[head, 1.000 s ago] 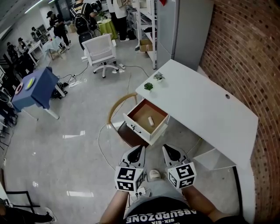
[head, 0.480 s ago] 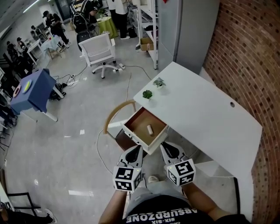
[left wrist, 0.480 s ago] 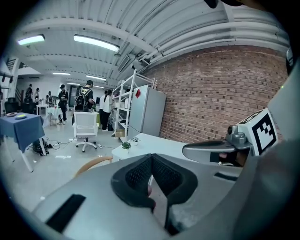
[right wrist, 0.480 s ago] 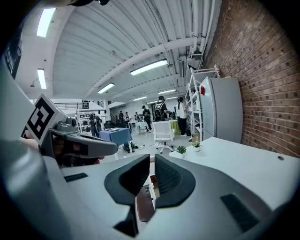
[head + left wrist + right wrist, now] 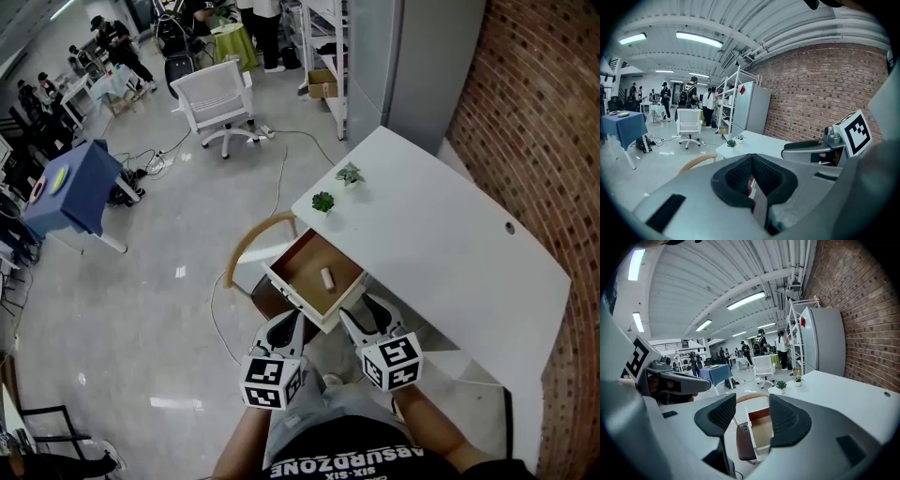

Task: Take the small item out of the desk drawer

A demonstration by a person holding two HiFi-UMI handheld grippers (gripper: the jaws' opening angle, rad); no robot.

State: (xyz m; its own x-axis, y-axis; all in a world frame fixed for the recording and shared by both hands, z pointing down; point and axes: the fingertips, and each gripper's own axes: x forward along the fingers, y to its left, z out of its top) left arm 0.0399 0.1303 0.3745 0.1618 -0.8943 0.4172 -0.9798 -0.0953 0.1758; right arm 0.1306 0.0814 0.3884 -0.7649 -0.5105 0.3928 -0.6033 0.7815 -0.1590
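Drawer (image 5: 302,287) is pulled open from the white desk (image 5: 441,234). The small item (image 5: 327,277) lies on the drawer floor, about mid-drawer and a bit toward the desk side, touching no wall. It is a pale, short cylinder lying on its side.

Left gripper (image 5: 287,330) hangs just outside the drawer front. Its jaws are clenched together with nothing between them. Right gripper (image 5: 368,319) sits beside the drawer's near corner. Its jaws are opening and nothing is between the pads; in the right gripper view only the drawer shows through the gap. Neither gripper is inside the drawer yet.

A wooden chair (image 5: 251,242) stands under and beside the drawer. Two small plants (image 5: 323,201) sit on the desk beyond the drawer.

Handling guess: the item looks light and rigid, and probably smooth. With its round body it is likely to roll if nudged sideways. Best hold is from above, with the pads across its short width at mid-length and the jaws square to its long axis. The drawer walls leave room, and the open right gripper is the likely one to use.
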